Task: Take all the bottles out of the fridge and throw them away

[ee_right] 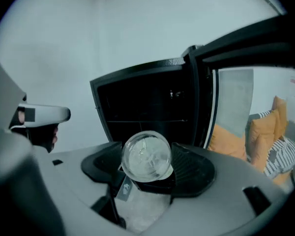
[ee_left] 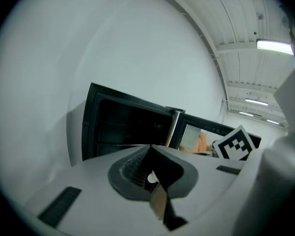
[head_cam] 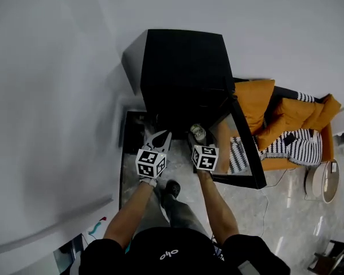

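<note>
The black mini fridge [head_cam: 183,67] stands against the white wall with its glass door [head_cam: 241,153] swung open to the right. Its inside [ee_right: 147,107] looks dark, and I make out no bottles on the shelves. My right gripper [head_cam: 198,138] hovers just in front of the opening, shut on a clear plastic bottle [head_cam: 198,132]. The bottle's round end [ee_right: 146,156] faces the camera between the ribbed pads [ee_right: 196,168]. My left gripper [head_cam: 157,137] is level with it on the left, jaws closed together [ee_left: 150,173]. A small white bit and a tan strip show in the slit; I cannot identify them.
An orange sofa [head_cam: 286,125] with cushions and striped black-and-white fabric sits right of the open door. A round white device [head_cam: 324,181] rests on the marbled floor further right. The person's dark shoe [head_cam: 172,188] is below the grippers. White wall runs along the left.
</note>
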A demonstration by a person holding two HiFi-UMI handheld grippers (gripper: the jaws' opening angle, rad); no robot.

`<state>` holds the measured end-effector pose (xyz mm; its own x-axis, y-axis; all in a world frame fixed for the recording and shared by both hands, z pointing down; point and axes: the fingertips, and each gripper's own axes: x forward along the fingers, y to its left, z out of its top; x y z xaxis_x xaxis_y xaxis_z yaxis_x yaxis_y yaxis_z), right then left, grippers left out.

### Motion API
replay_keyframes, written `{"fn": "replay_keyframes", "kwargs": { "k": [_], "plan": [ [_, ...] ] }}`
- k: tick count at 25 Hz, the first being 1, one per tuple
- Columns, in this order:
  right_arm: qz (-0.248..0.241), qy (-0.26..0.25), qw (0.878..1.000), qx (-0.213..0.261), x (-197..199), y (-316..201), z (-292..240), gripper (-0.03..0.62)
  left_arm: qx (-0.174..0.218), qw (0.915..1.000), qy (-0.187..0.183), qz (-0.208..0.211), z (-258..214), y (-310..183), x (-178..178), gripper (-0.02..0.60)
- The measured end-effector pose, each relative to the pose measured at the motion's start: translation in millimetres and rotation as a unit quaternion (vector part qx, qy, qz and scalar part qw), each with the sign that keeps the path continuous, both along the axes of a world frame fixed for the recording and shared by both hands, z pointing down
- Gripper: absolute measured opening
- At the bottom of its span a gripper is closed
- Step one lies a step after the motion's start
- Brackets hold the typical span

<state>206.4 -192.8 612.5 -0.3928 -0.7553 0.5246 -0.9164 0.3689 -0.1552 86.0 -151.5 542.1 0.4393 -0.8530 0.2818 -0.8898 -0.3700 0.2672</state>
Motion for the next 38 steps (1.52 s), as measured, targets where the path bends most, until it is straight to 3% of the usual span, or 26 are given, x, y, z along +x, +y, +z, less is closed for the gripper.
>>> {"fn": "replay_keyframes", "kwargs": {
  "k": [7, 15, 20, 27, 38],
  "plan": [
    [-0.021, -0.022, 0.999, 0.025, -2.4, 24.5, -69.9, 0.324, 0.021, 0.9997, -0.008, -0.009, -56.4, 11.7, 1.4, 0.006],
    [-0.03, -0.035, 0.998, 0.036, 6.7, 33.8, -109.7, 0.324, 0.028, 0.9991, -0.018, -0.025, -74.7, 28.0, -11.9, 0.006],
    [-0.056, -0.039, 0.997, 0.042, -9.0, 40.3, -117.4, 0.322, 0.03, 0.9985, -0.022, -0.041, -75.8, 37.4, -25.7, 0.006],
    [-0.125, -0.05, 0.99, 0.041, -81.4, 51.3, -123.3, 0.322, 0.031, 0.9952, -0.03, -0.088, -79.4, 58.7, -78.9, 0.006],
    [-0.226, -0.06, 0.972, 0.031, -244.3, 87.1, -126.6, 0.322, 0.02, 0.9841, -0.031, -0.174, -77.9, 110.4, -229.1, 0.006]
  ]
}}
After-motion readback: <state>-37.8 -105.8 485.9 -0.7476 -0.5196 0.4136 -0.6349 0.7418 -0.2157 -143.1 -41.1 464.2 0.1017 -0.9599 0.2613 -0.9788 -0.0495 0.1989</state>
